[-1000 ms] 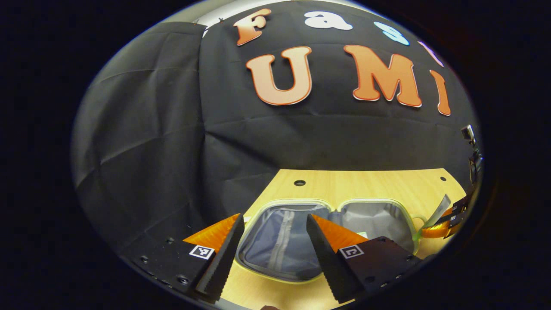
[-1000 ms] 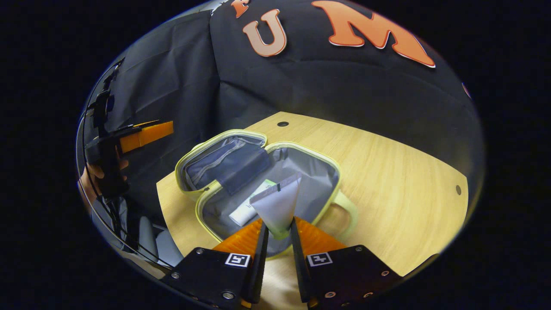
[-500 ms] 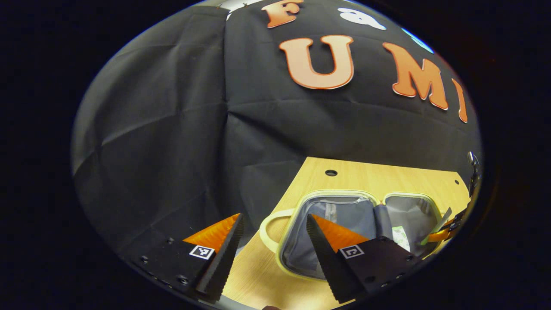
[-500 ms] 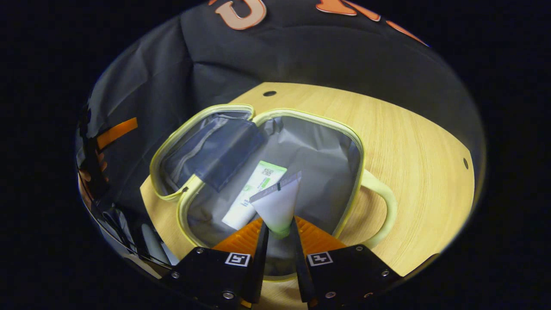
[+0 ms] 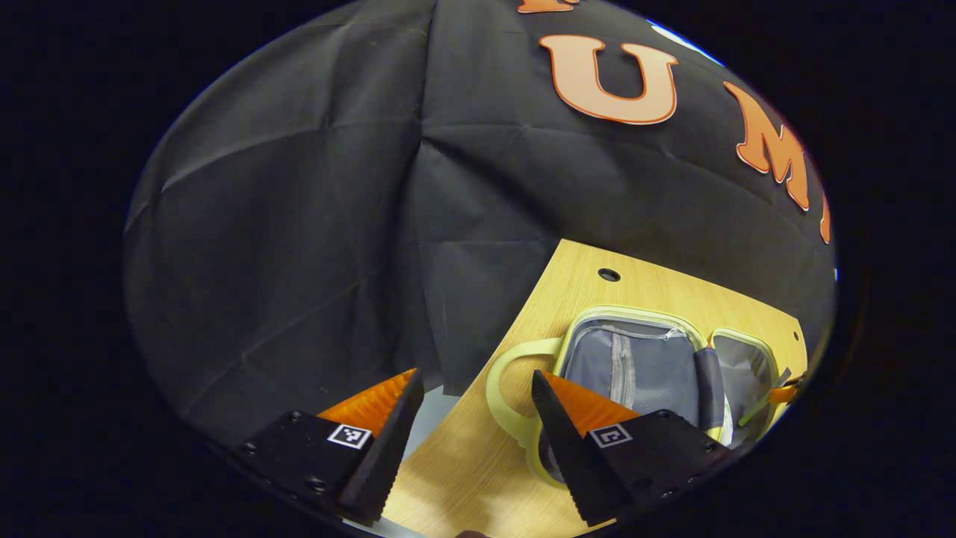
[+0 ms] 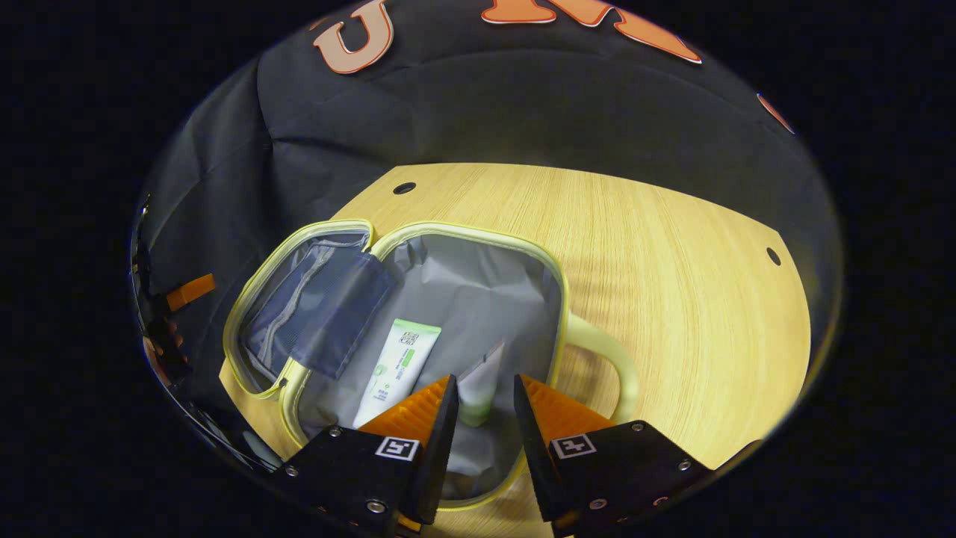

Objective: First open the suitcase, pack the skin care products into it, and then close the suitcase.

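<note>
A: Where is the case?

B: The pale yellow-green zip-around suitcase with grey lining (image 6: 418, 246) lies spread flat on the light wooden table (image 6: 672, 261), both halves up. In the right gripper view its handle (image 6: 609, 359) sticks out on the right side.

A: And the skin care products?

B: A white flat tube with a green band (image 6: 393, 366) lies on the lining of the near half. Just beside it, a second white tube with a pale green cap (image 6: 479, 388) sits in the same half, directly ahead of the right gripper (image 6: 482, 418).

A: Is that gripper holding it?

B: No. Its fingers stand a little apart with the tube seen in the gap, and neither presses on it.

A: The left gripper?

B: In the left gripper view the left gripper (image 5: 478, 418) has its fingers spread wide, holding nothing, above the table edge beside the suitcase's other handle (image 5: 508, 388). It also appears far off at the left rim of the right gripper view, with a hand (image 6: 160, 347) on it.
</note>
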The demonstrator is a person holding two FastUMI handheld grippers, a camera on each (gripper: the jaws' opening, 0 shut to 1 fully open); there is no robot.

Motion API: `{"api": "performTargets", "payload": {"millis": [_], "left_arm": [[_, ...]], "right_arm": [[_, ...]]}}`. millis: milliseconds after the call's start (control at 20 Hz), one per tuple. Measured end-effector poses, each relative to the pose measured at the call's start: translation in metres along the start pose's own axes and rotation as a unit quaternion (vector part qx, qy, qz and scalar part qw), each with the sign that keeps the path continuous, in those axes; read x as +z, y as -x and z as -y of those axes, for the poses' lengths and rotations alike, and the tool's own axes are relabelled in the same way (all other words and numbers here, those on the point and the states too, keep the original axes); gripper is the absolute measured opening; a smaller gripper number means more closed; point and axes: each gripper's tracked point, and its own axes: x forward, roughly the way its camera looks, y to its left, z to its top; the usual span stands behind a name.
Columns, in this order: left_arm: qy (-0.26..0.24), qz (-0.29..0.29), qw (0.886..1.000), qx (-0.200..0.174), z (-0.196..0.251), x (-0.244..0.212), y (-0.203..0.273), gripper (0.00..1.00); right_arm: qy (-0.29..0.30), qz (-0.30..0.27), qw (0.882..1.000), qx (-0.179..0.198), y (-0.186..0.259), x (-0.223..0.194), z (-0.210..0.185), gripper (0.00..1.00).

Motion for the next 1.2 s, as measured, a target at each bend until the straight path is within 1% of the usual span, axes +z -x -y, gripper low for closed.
{"api": "performTargets", "payload": {"millis": [50, 150, 300, 400, 500, 550, 650, 700, 750, 900, 950, 1000, 1050, 1150, 1200], "left_arm": [[0.0, -0.003, 1.0, 0.001, -0.003, -0.003, -0.001, 0.9], [0.0, -0.006, 1.0, 0.001, -0.005, -0.006, -0.002, 0.9], [0.007, -0.012, 1.0, -0.005, -0.008, -0.01, -0.006, 0.9], [0.015, -0.032, 0.999, -0.023, -0.004, -0.014, -0.011, 0.9], [0.019, -0.042, 0.999, -0.021, -0.006, -0.018, -0.025, 0.91], [0.023, -0.052, 0.998, -0.02, -0.008, -0.021, -0.032, 0.91], [0.034, -0.08, 0.996, -0.031, -0.004, -0.029, -0.05, 0.91], [0.037, -0.098, 0.994, -0.035, -0.005, -0.035, -0.06, 0.91], [0.036, -0.11, 0.993, -0.036, -0.006, -0.039, -0.066, 0.91], [0.025, -0.15, 0.987, -0.046, 0.0, -0.055, -0.082, 0.92], [0.021, -0.161, 0.985, -0.055, 0.002, -0.06, -0.086, 0.89], [0.014, -0.171, 0.984, -0.055, 0.003, -0.063, -0.089, 0.86], [0.009, -0.173, 0.982, -0.069, 0.009, -0.062, -0.092, 0.79], [-0.005, -0.182, 0.979, -0.09, 0.022, -0.063, -0.097, 0.53], [-0.014, -0.186, 0.979, -0.084, 0.024, -0.064, -0.095, 0.38]], "right_arm": [[0.0, -0.006, 1.0, 0.004, -0.002, 0.0, -0.002, 0.51], [0.0, -0.009, 1.0, -0.002, -0.01, 0.007, -0.002, 0.51], [-0.005, 0.016, 1.0, -0.002, -0.005, 0.027, -0.006, 0.51], [-0.013, 0.037, 0.999, -0.005, 0.005, 0.037, -0.004, 0.51], [-0.013, 0.064, 0.998, -0.018, 0.021, 0.048, 0.004, 0.54], [-0.013, 0.077, 0.997, -0.026, 0.031, 0.054, 0.01, 0.61], [-0.02, 0.1, 0.994, -0.037, 0.052, 0.064, 0.021, 0.7], [-0.025, 0.109, 0.993, -0.045, 0.063, 0.067, 0.028, 0.65], [-0.03, 0.12, 0.991, -0.049, 0.073, 0.071, 0.034, 0.73], [-0.027, 0.154, 0.985, -0.075, 0.106, 0.083, 0.054, 0.76], [-0.022, 0.164, 0.983, -0.083, 0.116, 0.085, 0.06, 0.78], [-0.018, 0.171, 0.981, -0.09, 0.125, 0.087, 0.065, 0.79], [-0.018, 0.175, 0.98, -0.095, 0.134, 0.087, 0.069, 0.79], [-0.016, 0.177, 0.978, -0.104, 0.147, 0.083, 0.079, 0.81], [-0.013, 0.183, 0.977, -0.111, 0.152, 0.082, 0.087, 0.82]]}}
